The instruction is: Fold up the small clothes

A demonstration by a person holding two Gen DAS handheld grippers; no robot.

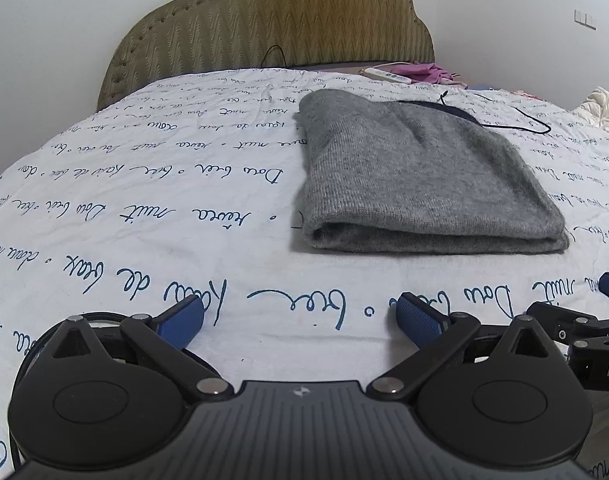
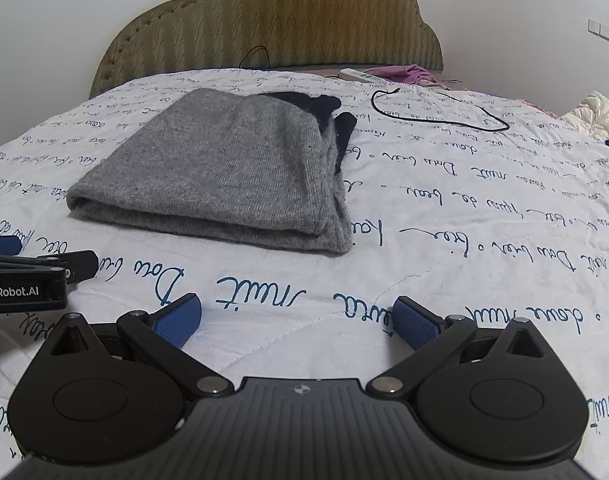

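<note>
A grey knitted garment [image 1: 424,176] lies folded into a thick rectangle on the white bedspread [image 1: 144,200] with blue handwriting print. In the right wrist view the garment [image 2: 224,176] shows a dark navy part [image 2: 324,112] sticking out at its far right edge. My left gripper [image 1: 300,314] is open and empty, low over the bedspread, in front of and to the left of the garment. My right gripper [image 2: 298,316] is open and empty, in front of and to the right of the garment. Each gripper shows at the edge of the other's view.
A padded olive headboard [image 1: 272,20] stands at the far end. A black cable [image 2: 436,110] loops on the bedspread behind the garment. A white power strip [image 2: 360,76], pink cloth [image 2: 408,72] and cream fabric [image 2: 592,114] lie at the far right.
</note>
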